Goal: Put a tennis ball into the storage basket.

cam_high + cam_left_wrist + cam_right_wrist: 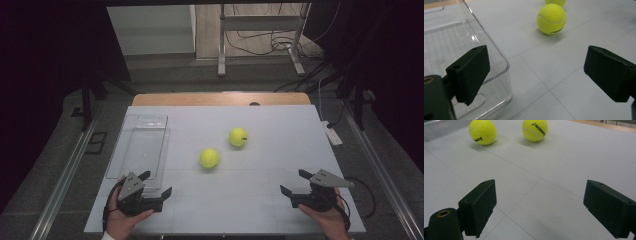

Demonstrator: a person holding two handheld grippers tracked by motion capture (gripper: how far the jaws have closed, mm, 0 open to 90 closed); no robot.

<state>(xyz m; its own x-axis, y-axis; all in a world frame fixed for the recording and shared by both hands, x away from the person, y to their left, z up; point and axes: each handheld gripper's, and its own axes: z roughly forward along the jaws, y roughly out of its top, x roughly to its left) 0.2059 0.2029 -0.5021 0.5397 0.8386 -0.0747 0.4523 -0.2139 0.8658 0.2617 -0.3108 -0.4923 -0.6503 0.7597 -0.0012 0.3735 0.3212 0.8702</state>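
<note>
Tennis balls [209,158] [238,136] lie apart at one o'clock from the left gripper [156,184] and eleven o'clock from the right gripper [295,182] (both gaping, empty).

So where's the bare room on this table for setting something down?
Free: the right half, between the farther tennis ball and the right gripper, and the front strip between both grippers. Crowded: the left edge, where the clear bin meets the left gripper.

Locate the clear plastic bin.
The clear plastic bin sits on the table's left side in the high view, beyond the left gripper, left of the tennis balls.
</note>
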